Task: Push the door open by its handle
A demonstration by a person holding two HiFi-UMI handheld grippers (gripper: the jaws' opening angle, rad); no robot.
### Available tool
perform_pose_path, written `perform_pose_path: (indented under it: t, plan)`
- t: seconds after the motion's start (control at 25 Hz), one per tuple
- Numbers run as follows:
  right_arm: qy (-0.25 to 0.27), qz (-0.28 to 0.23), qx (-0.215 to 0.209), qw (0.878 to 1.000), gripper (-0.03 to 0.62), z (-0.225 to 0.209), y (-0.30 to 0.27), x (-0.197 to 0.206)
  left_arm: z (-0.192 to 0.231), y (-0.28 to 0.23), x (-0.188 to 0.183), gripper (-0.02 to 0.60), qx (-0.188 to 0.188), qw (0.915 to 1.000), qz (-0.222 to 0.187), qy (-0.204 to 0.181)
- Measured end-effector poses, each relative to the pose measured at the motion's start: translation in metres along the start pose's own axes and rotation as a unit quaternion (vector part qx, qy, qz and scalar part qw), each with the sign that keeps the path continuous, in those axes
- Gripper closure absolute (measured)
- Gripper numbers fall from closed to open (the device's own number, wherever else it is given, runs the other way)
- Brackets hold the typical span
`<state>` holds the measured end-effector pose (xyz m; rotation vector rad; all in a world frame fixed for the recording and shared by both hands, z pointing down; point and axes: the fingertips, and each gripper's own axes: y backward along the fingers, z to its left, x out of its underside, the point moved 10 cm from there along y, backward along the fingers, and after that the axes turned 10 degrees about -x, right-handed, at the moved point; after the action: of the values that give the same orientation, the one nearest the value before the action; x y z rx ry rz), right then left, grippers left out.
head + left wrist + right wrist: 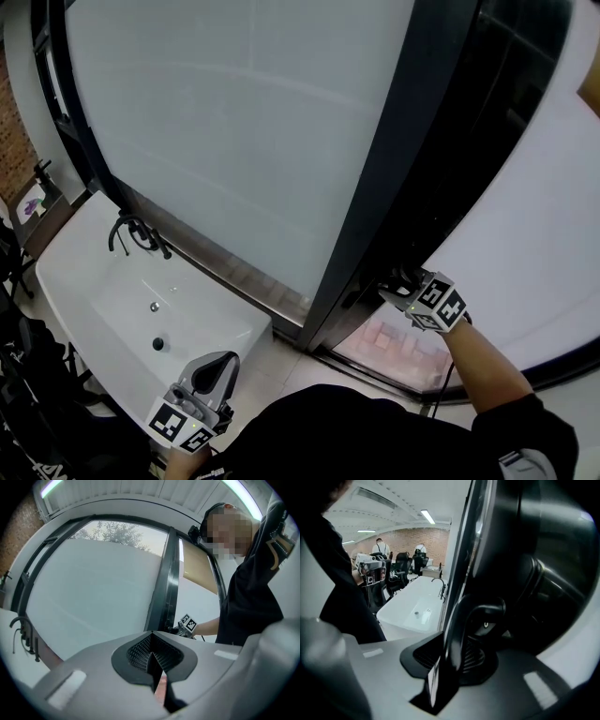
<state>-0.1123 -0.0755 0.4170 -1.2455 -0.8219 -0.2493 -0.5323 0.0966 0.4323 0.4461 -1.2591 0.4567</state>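
With your right claw (454, 649) clamped partway shut on the black curved metal lever handle (480, 610) of the dark-framed frosted glass door (412, 141) at right, push steadily forward, keeping your closed, empty left claw (152, 660) clear.

No writing can be read anywhere.
The left tongs' cube (175, 422) and the right tongs' cube (439, 302) carry only black-and-white square patterns, no letters or digits; a small card (31, 202) at the wall is too small to read.
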Motion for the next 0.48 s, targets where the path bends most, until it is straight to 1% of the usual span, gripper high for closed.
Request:
perform_pose_path:
  t: [0.04, 0.12, 0.16, 0.32, 0.48]
  plan:
    - [0.009, -0.038, -0.007, 0.999, 0.496, 0.0, 0.002, 0.0, 0.001, -0.001, -0.002, 0.583, 0.001, 1.0, -0.001, 0.001]
    - [0.022, -0.117, -0.019, 0.993, 0.487, 0.001, 0.005, 0.002, 0.001, -0.004, -0.004, 0.583, 0.005, 1.0, -0.002, 0.0]
    - [0.025, -0.137, -0.022, 0.99, 0.487, 0.002, 0.005, 0.003, 0.0, -0.005, -0.005, 0.583, 0.008, 1.0, 0.0, -0.001]
    - [0.031, -0.148, -0.027, 0.988, 0.485, 0.003, 0.005, 0.001, 0.0, -0.011, -0.006, 0.583, 0.015, 0.9999, 0.004, -0.005]
    - [0.041, -0.175, -0.028, 0.983, 0.477, 0.002, 0.007, 0.002, -0.008, -0.021, -0.005, 0.583, 0.023, 0.9997, 0.008, -0.008]
